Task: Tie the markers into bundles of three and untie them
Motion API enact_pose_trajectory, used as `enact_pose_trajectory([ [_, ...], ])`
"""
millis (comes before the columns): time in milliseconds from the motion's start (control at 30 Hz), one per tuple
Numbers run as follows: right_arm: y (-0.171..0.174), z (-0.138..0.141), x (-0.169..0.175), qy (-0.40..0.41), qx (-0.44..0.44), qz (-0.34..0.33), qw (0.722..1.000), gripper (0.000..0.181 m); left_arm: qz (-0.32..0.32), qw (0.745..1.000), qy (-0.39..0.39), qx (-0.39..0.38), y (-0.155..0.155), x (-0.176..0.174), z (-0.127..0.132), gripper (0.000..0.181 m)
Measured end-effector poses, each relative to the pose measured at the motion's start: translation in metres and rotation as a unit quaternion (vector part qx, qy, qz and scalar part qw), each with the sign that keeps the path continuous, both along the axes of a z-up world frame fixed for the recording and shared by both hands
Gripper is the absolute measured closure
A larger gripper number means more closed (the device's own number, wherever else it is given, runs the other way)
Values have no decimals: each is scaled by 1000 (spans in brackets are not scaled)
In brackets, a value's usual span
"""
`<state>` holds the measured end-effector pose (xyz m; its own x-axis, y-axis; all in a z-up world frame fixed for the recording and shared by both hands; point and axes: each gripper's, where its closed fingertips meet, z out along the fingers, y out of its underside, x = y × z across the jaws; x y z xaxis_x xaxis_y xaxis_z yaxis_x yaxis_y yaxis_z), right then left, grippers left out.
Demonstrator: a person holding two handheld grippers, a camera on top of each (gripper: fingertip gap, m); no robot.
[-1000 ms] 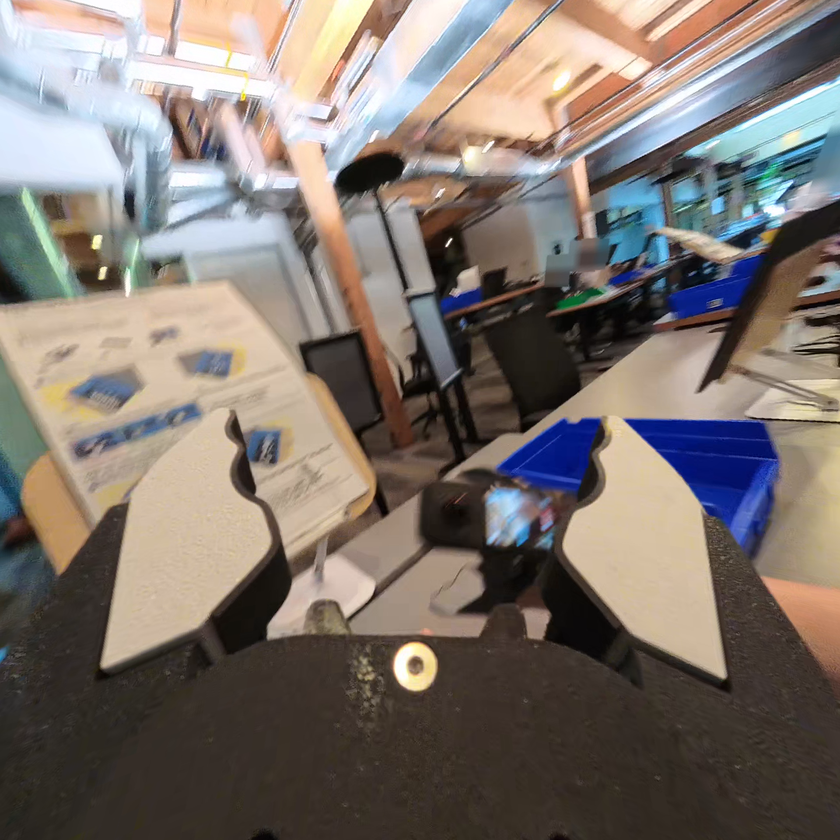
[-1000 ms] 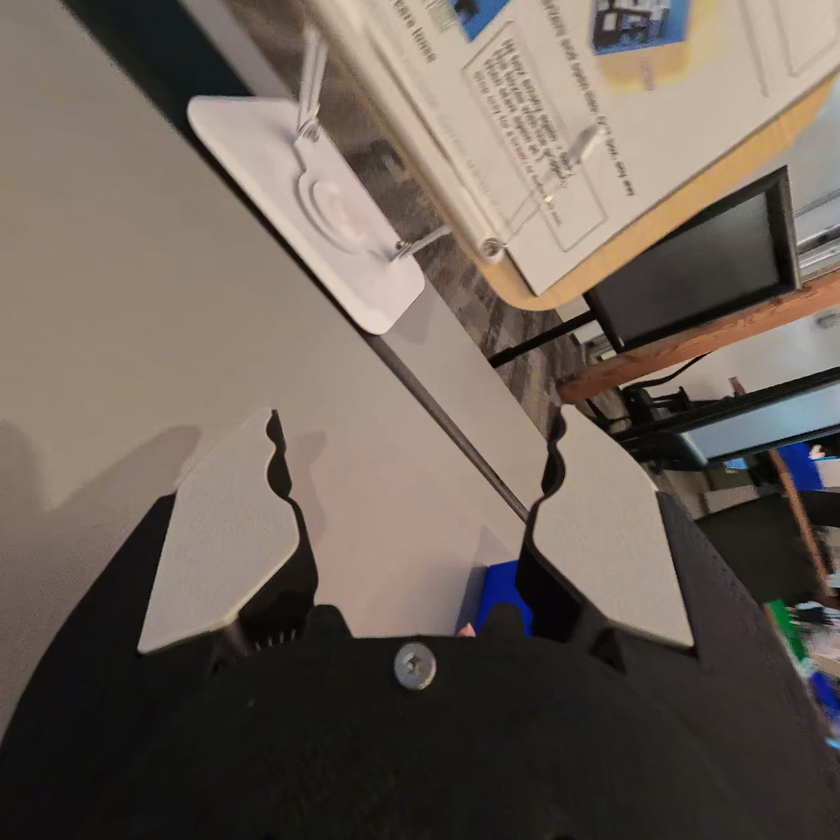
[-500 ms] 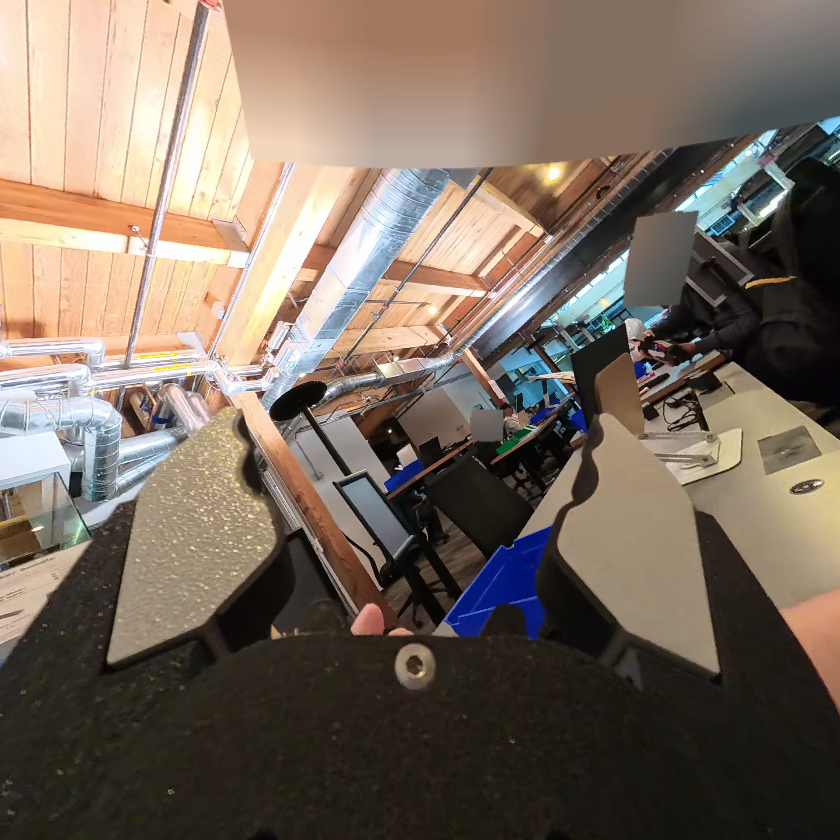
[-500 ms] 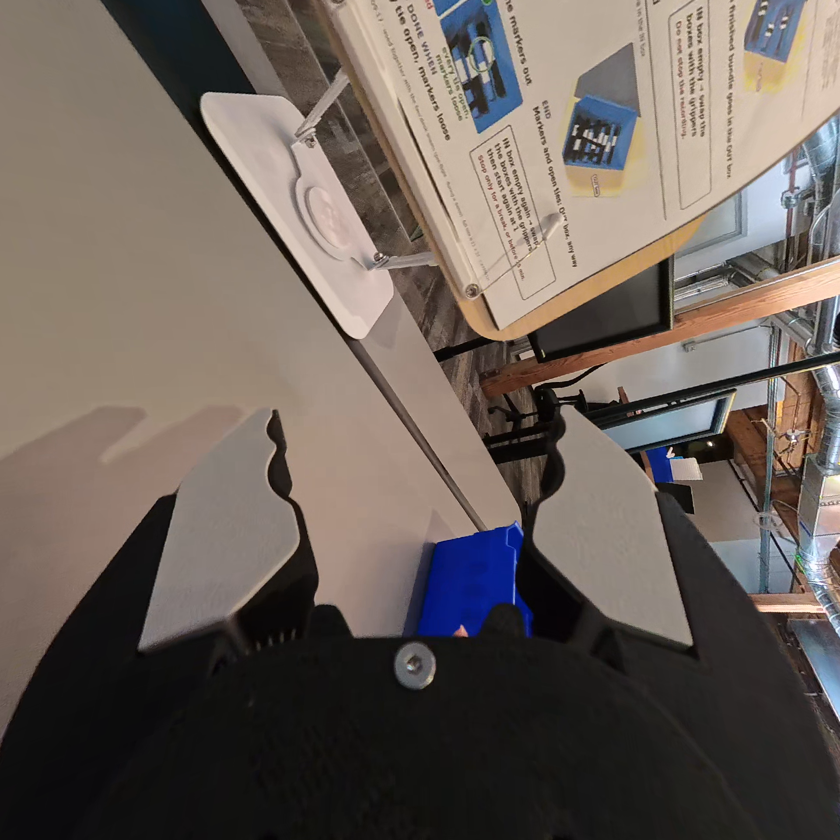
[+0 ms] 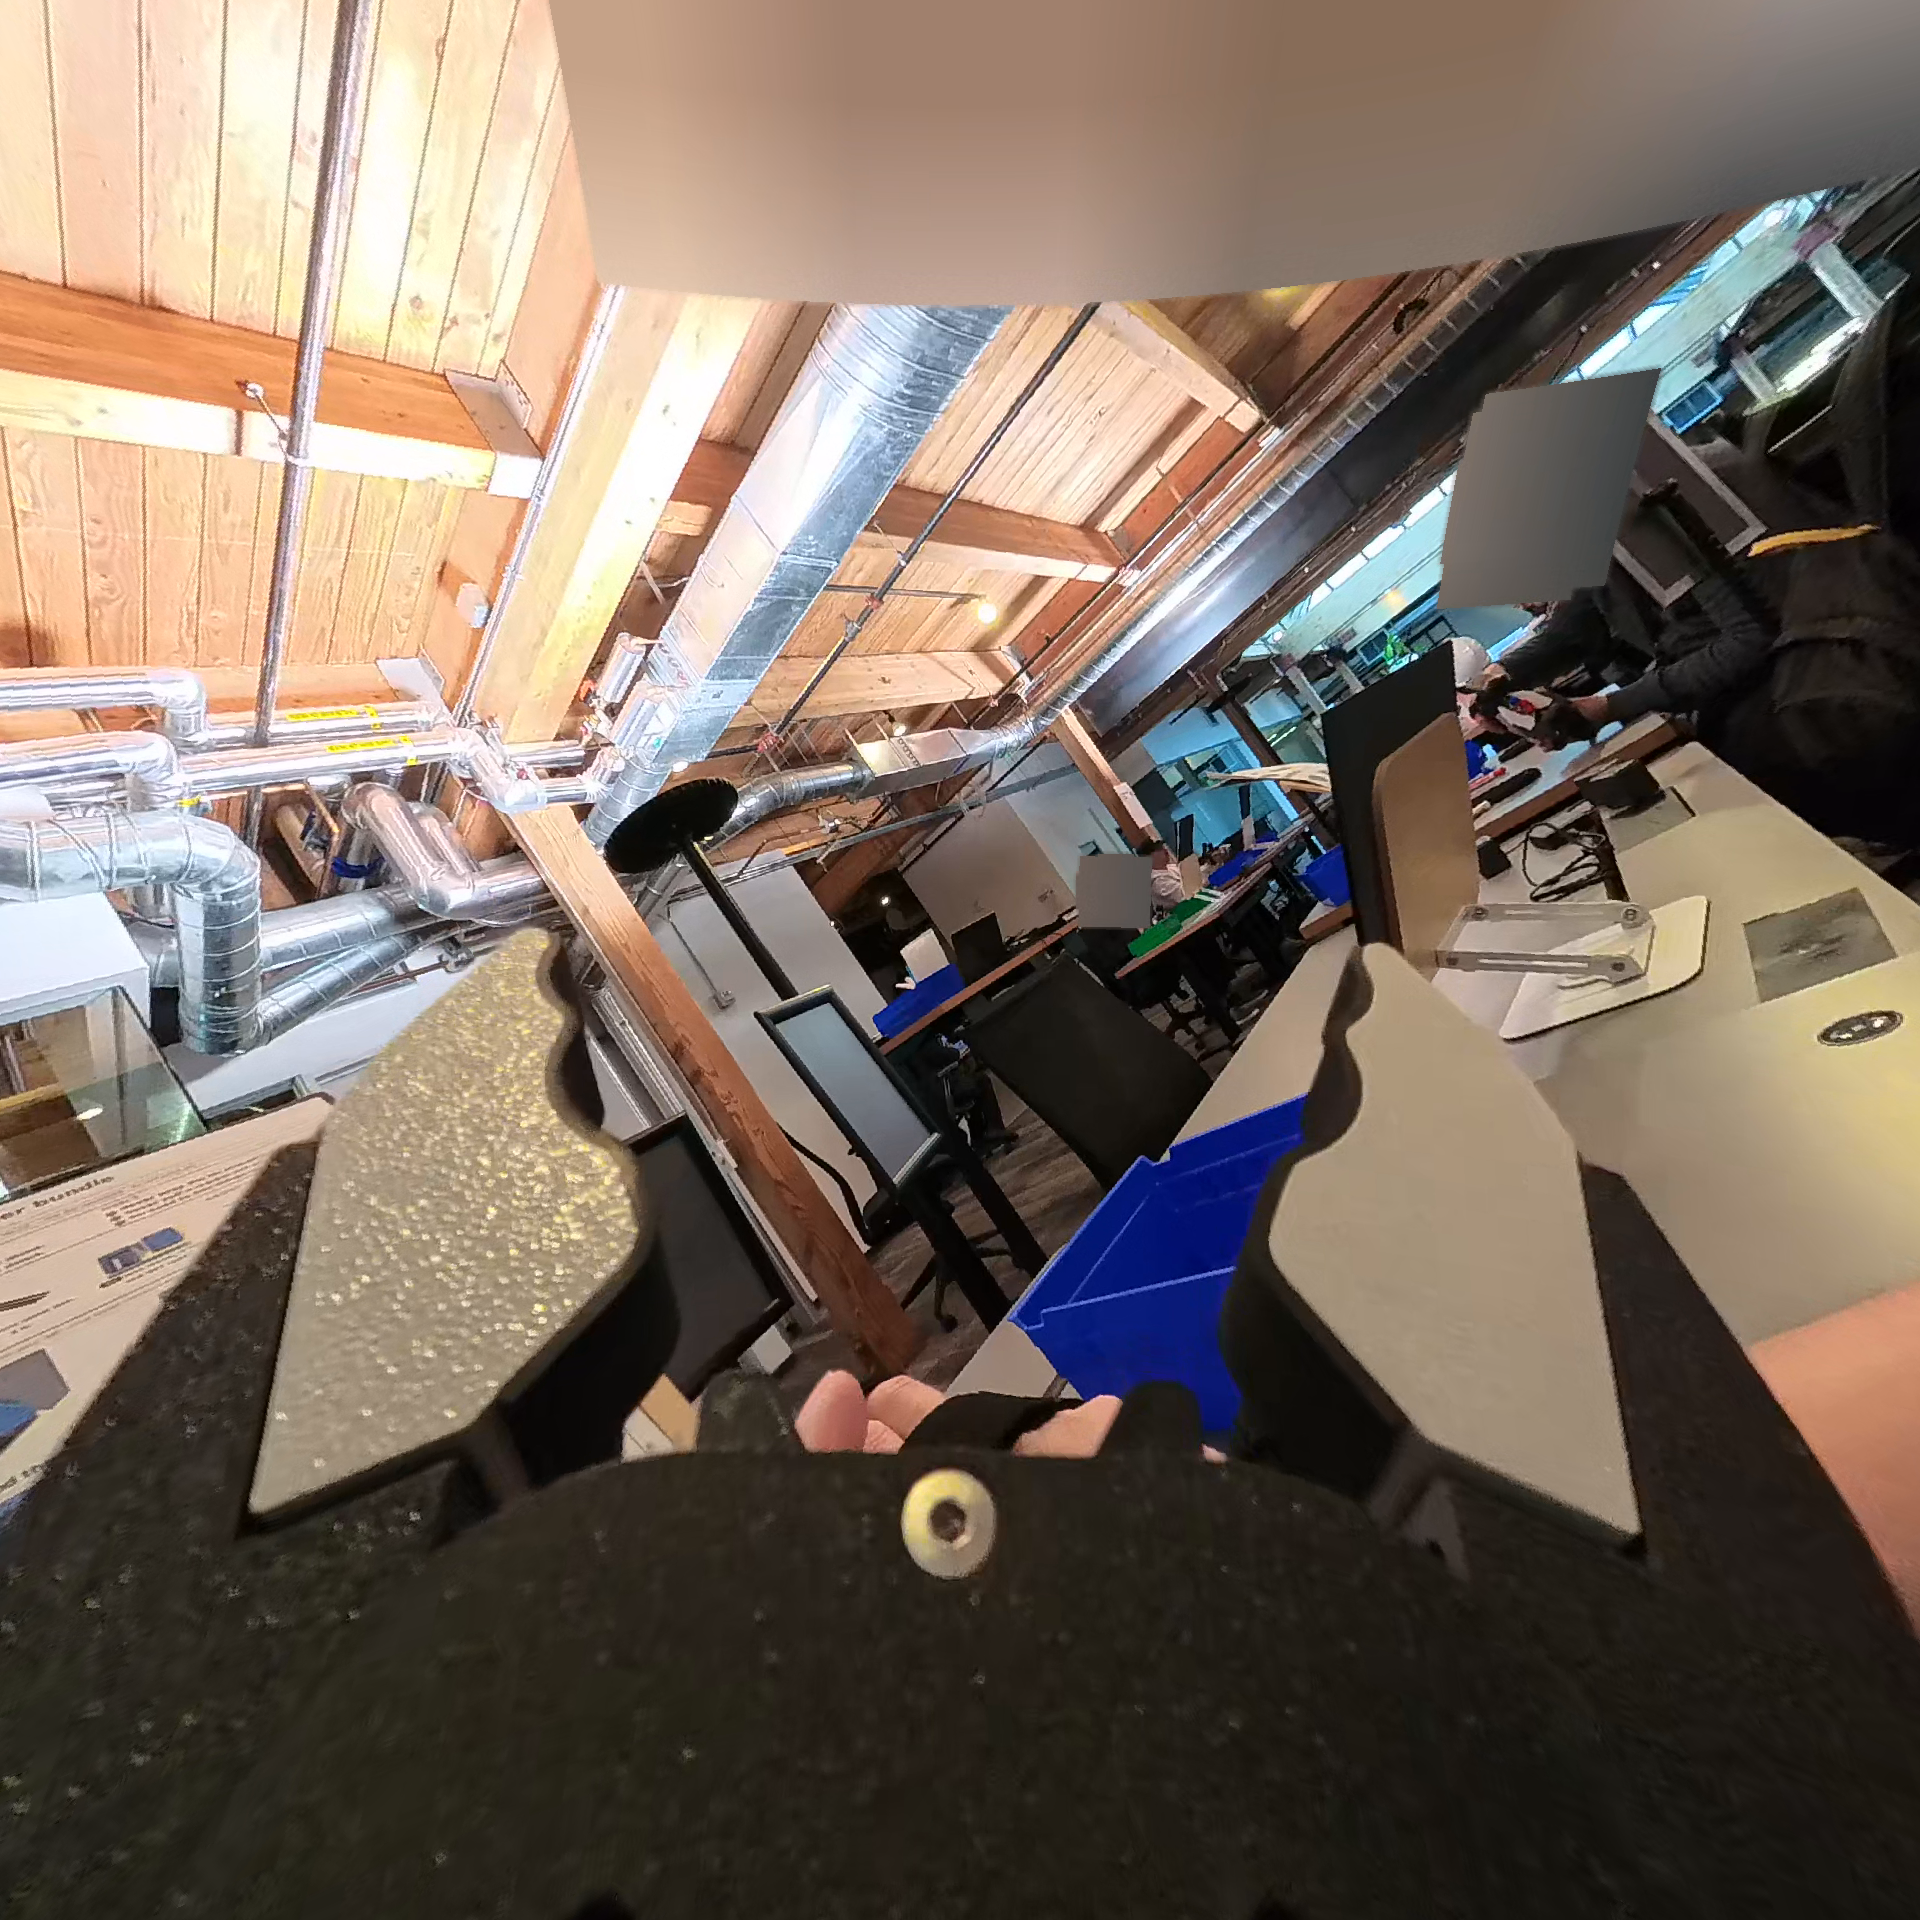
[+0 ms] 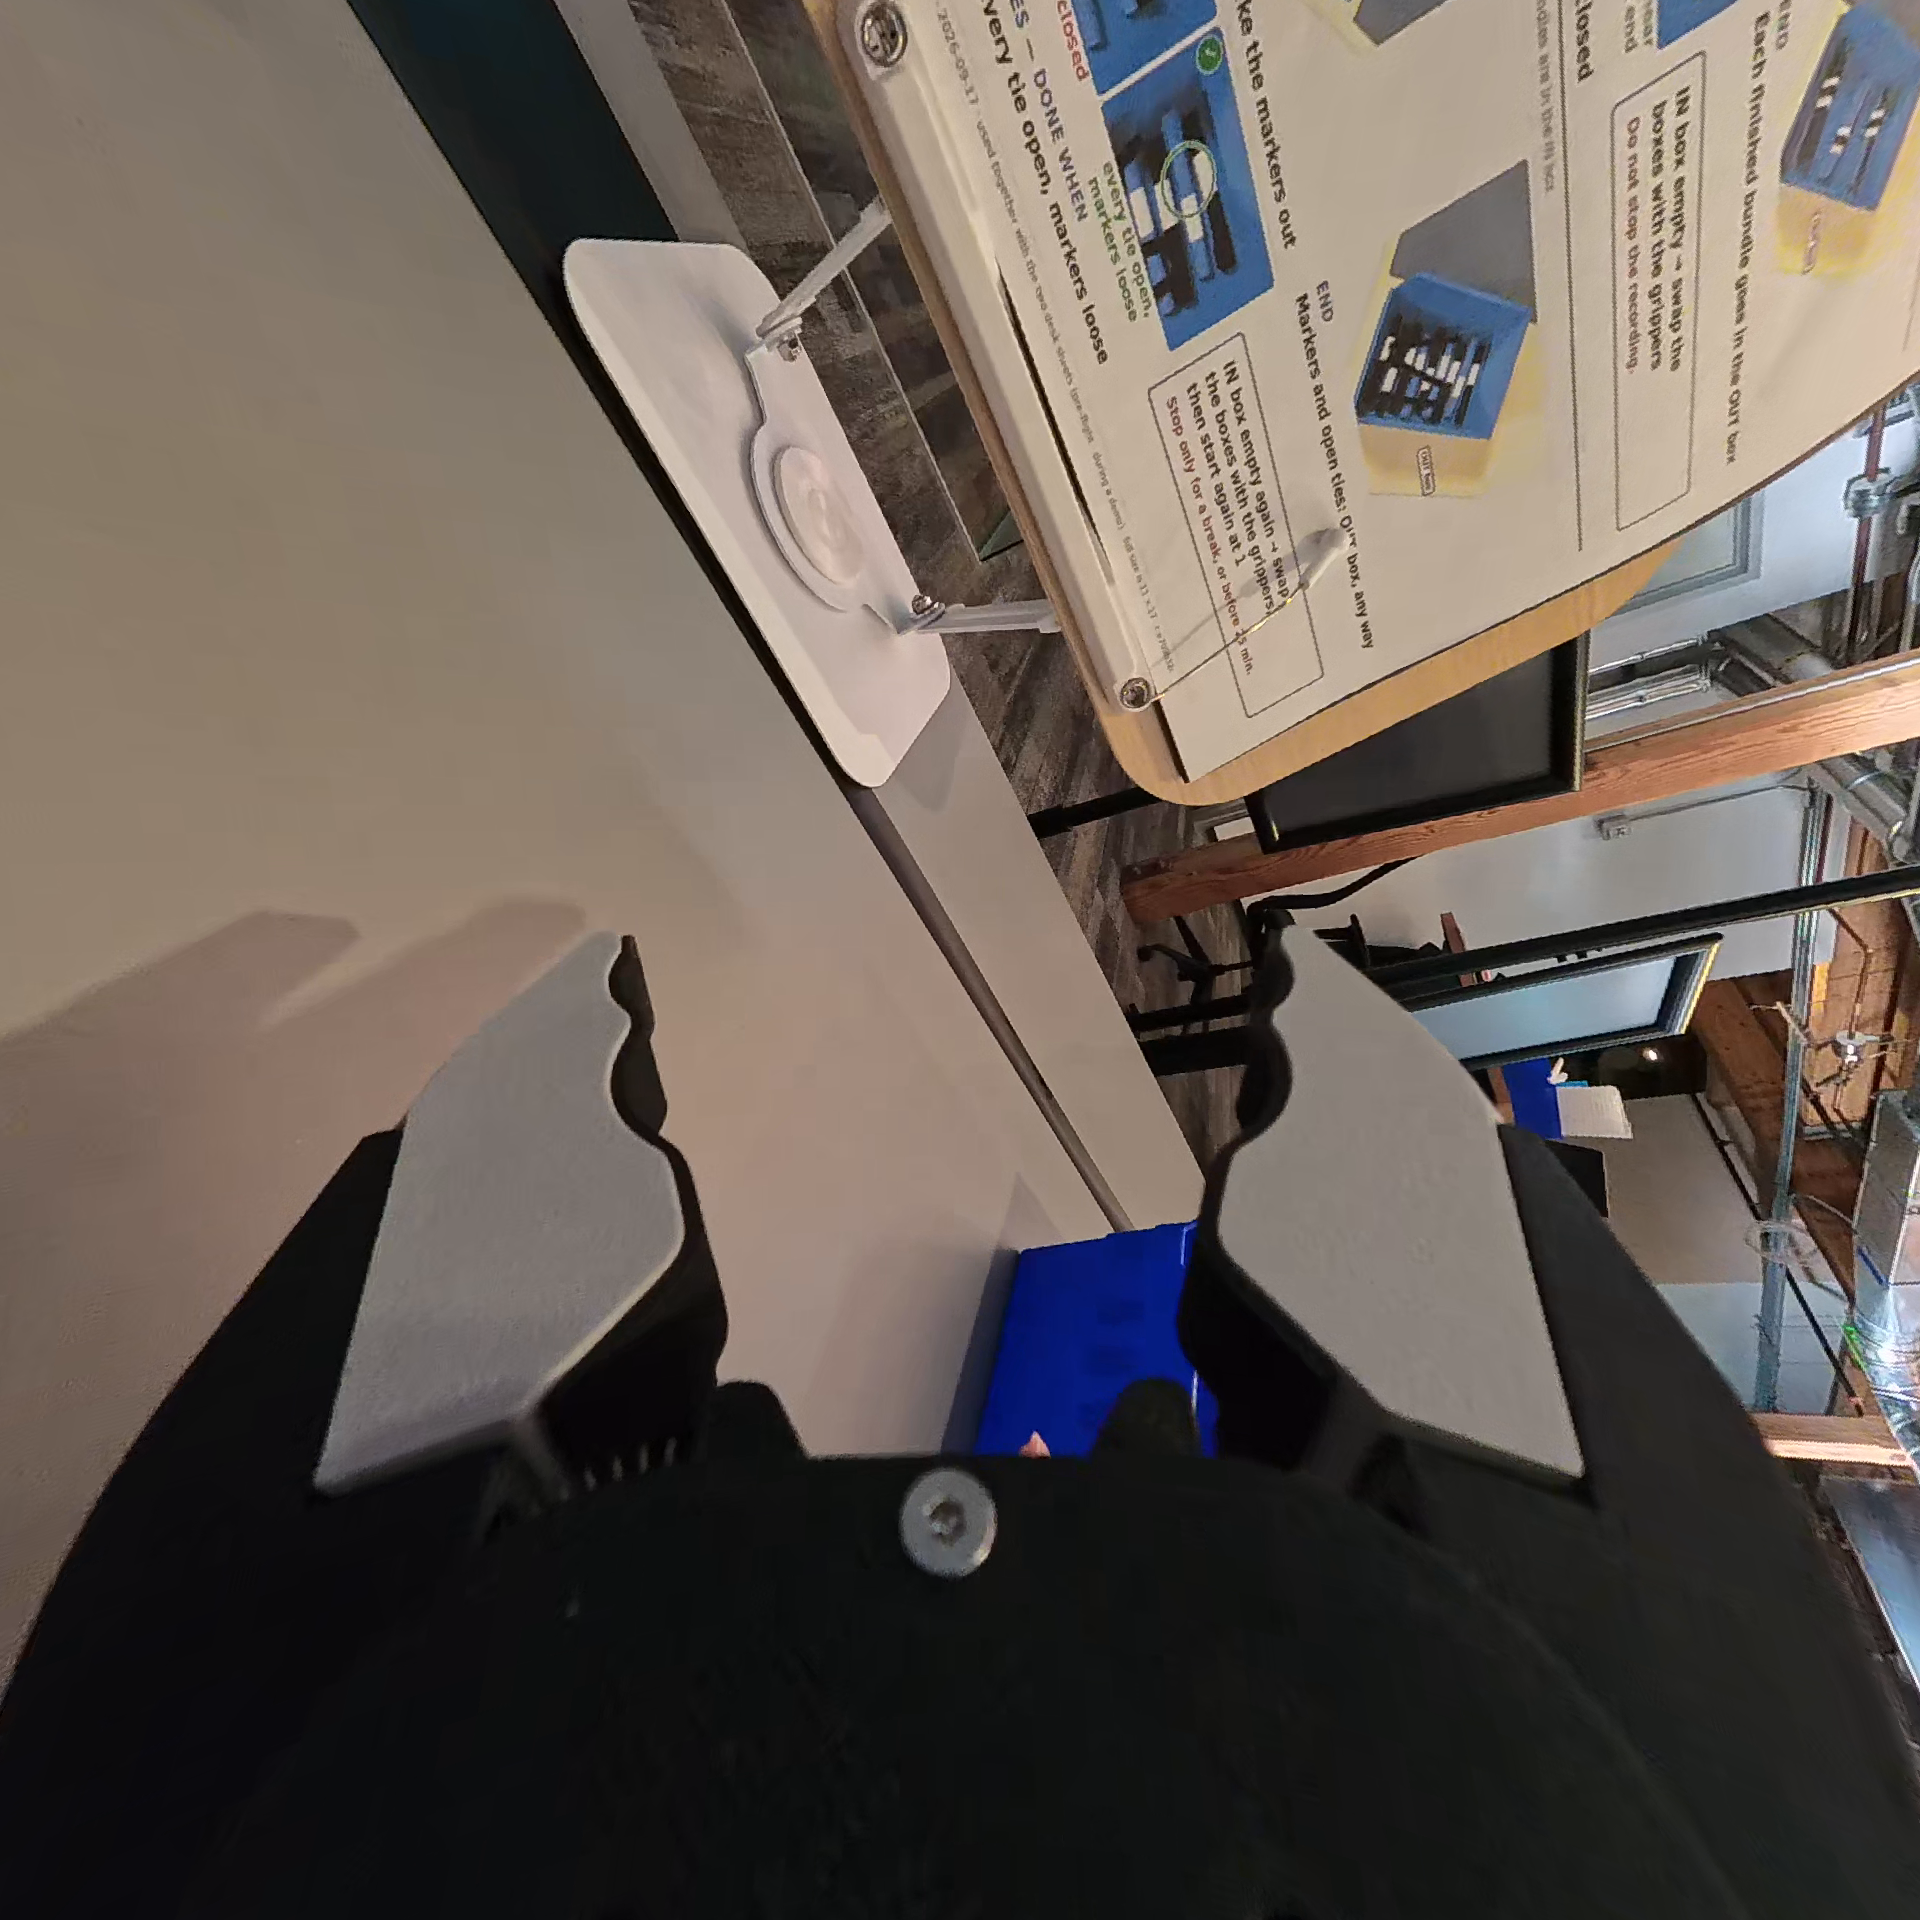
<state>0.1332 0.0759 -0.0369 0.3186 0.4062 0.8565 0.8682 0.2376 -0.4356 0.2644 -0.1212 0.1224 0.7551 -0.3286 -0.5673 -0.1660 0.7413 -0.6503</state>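
Observation:
No markers or ties show in either view. My left gripper [image 5: 951, 956] is open and empty, tilted up toward the ceiling, with a blue bin [image 5: 1153, 1278] on the grey table [image 5: 1714, 1122] below its right finger. A person's gloved hand [image 5: 935, 1418] shows just under the jaws. My right gripper [image 6: 951, 966] is open and empty, rolled sideways above the grey table [image 6: 312, 623]. A corner of a blue bin [image 6: 1081, 1351] shows low between its fingers.
An instruction board on a white stand [image 6: 727, 499] sits at the table's edge, also at the left of the left wrist view [image 5: 94, 1247]. Another board on a stand [image 5: 1423, 842] stands farther along the table. People [image 5: 1766, 623] work at far desks; chairs and monitors fill the aisle. The tips of one gripper are about 25 cm away from the tips of the other.
The left gripper swung upward from the table and board to the ceiling, then held nearly still. The right gripper rolled and drew back a little, bringing the blue bin corner into view.

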Motion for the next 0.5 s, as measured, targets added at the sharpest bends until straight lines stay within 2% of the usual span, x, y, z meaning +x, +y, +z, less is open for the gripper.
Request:
enact_pose_trajectory([
  [200,-1,-5,-2,-4,-9,5,1000,70,11,1000,6,0,6,-1,-4,46],
  [500,1,-4,0,5,-19,11,1000,69,7,999,-12,31,-20,-9,25,49],
])
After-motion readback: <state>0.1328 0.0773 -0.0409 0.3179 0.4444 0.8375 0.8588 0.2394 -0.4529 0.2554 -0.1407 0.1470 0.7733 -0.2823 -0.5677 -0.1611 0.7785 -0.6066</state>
